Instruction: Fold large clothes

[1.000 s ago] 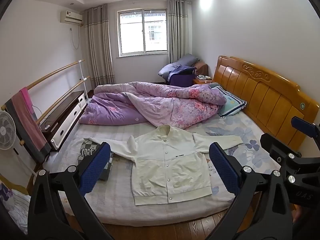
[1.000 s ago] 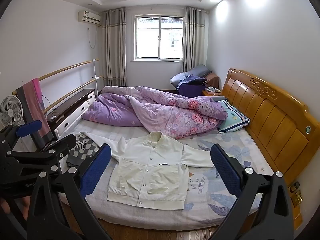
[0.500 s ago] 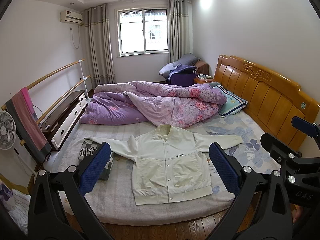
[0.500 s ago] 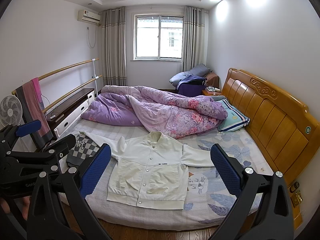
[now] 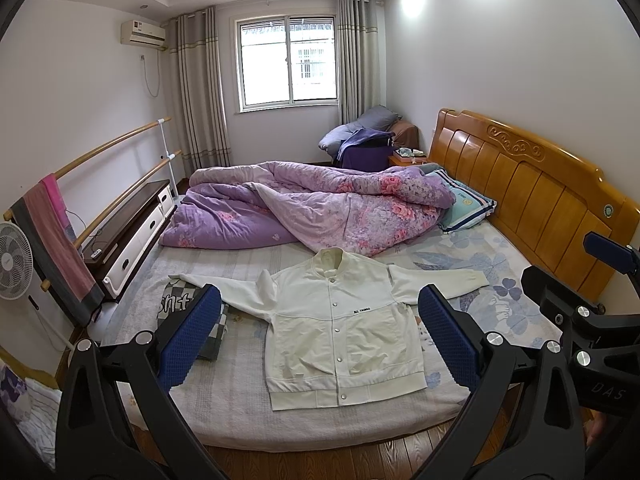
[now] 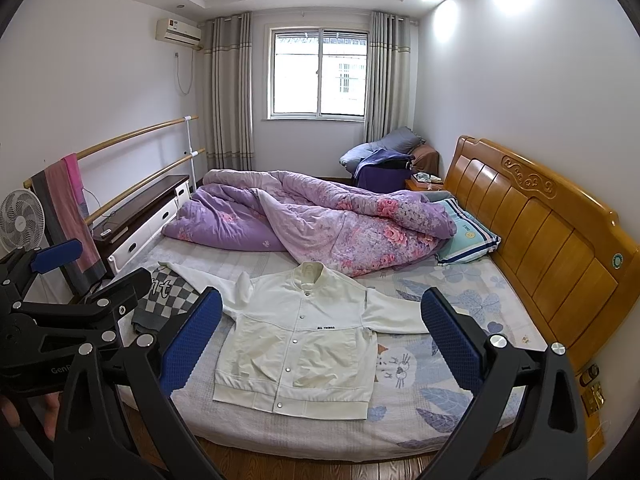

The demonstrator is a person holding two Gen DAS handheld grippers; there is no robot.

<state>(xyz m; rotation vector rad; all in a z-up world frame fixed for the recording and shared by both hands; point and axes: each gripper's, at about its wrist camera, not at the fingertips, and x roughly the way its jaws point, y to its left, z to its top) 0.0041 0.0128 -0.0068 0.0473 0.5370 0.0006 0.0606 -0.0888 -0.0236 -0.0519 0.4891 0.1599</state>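
Observation:
A cream snap-button jacket (image 5: 344, 332) (image 6: 296, 344) lies flat and face up on the bed. Its collar points to the quilt and its hem to the near edge. One sleeve reaches toward the headboard. The other has a raised fold and runs over a checkered garment. My left gripper (image 5: 319, 296) is open and empty, held off the bed's near edge, apart from the jacket. My right gripper (image 6: 322, 298) is open and empty too, beside the left one. Each shows in the other's view: right gripper (image 5: 572, 264), left gripper (image 6: 96, 268).
A crumpled purple floral quilt (image 5: 320, 208) covers the far half of the bed (image 5: 224, 412), with a striped pillow (image 5: 464, 204) by the wooden headboard (image 5: 532, 196). A folded checkered garment (image 6: 168, 300) lies at the left. A fan (image 5: 12, 260), towel rails and a cabinet (image 5: 132, 228) stand left.

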